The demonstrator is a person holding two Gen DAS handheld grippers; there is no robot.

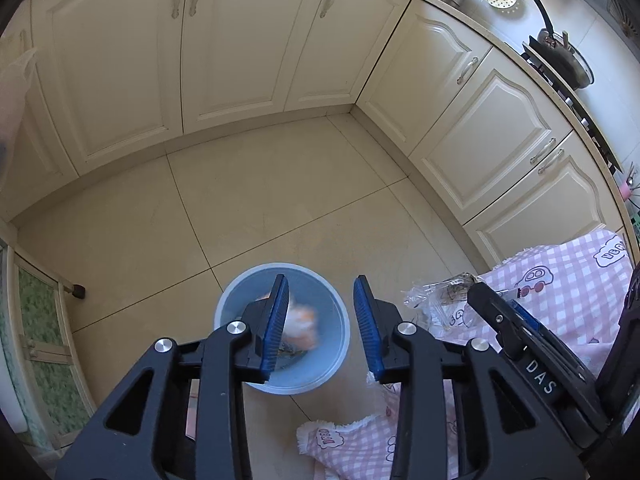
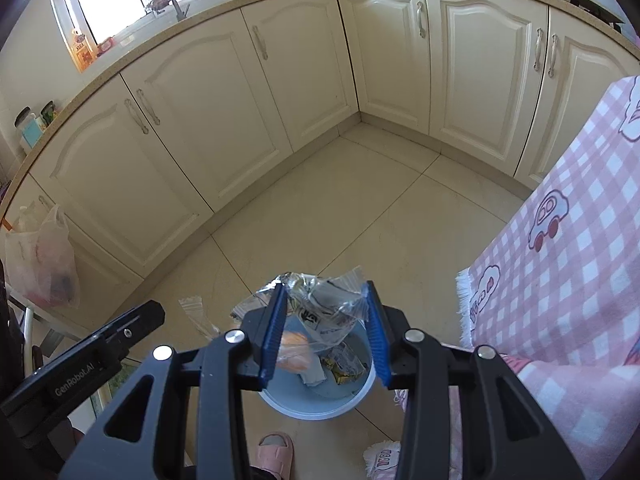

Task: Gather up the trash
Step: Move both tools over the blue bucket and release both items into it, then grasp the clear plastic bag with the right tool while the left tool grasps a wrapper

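A light blue bin (image 1: 338, 344) stands on the tiled floor and holds orange and white trash (image 1: 302, 322). My left gripper (image 1: 322, 324) is open and empty above it. In the right wrist view the same bin (image 2: 360, 396) lies below my right gripper (image 2: 326, 332), which is shut on a crumpled clear plastic wrapper (image 2: 320, 300) held over the bin. Orange trash (image 2: 294, 350) and small packets (image 2: 344, 364) lie inside. The wrapper also shows in the left wrist view (image 1: 436, 292), beside the right gripper's body.
Cream cabinets (image 1: 224, 44) line the far walls. A pink checked cloth (image 2: 568, 264) covers a table at the right. A plastic bag (image 2: 40, 264) hangs at the left. A clear zip bag (image 2: 196, 312) hangs near the left gripper. A pink slipper (image 2: 274, 456) is on the floor.
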